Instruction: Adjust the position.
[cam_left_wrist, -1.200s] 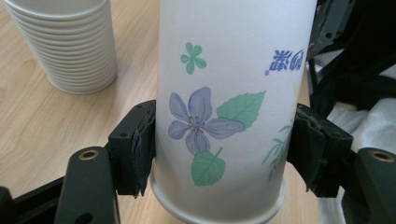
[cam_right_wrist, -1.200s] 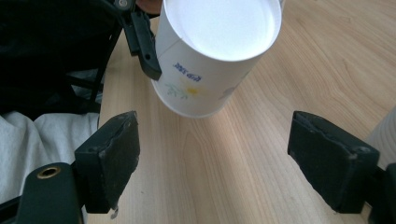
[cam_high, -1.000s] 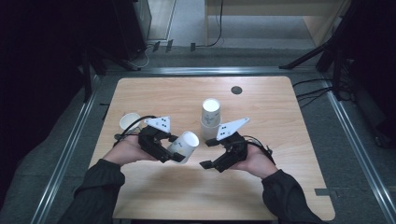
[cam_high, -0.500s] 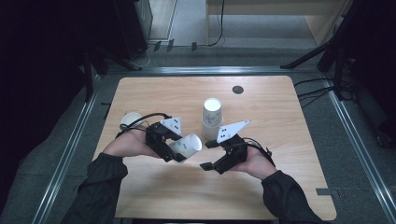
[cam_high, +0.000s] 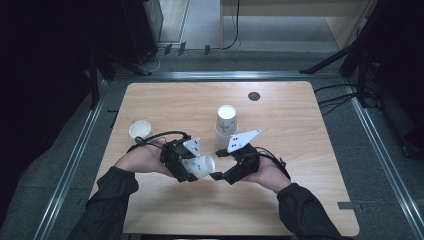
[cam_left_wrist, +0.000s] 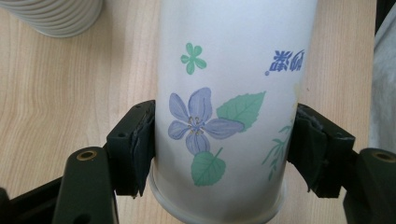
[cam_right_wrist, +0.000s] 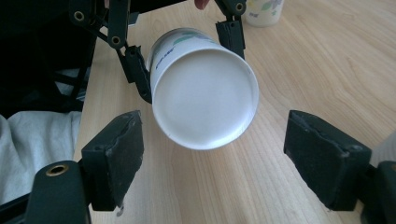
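Observation:
A white paper cup (cam_high: 200, 165) printed with purple flowers and green leaves lies level in my left gripper (cam_high: 186, 169), which is shut on its sides. In the left gripper view both pads press the cup (cam_left_wrist: 219, 93) near its rim, with the left gripper (cam_left_wrist: 219, 156) pointing along it. The cup's closed white base (cam_right_wrist: 203, 100) faces my right gripper (cam_right_wrist: 212, 154). That gripper's jaws have just been closing; the base sits just ahead of them and neither pad touches it. In the high view the right gripper (cam_high: 220, 173) stands open close to the cup's end.
A tall stack of paper cups (cam_high: 226, 122) stands at mid-table behind the grippers, its ribbed rims (cam_left_wrist: 56, 16) showing in the left gripper view. A single cup (cam_high: 140, 130) stands at the left. A dark round disc (cam_high: 254, 96) lies in the wooden tabletop (cam_high: 300, 130).
The left hand has carried the cup a little rightward and toward the near edge, closer to the right gripper. The right hand has stayed in place.

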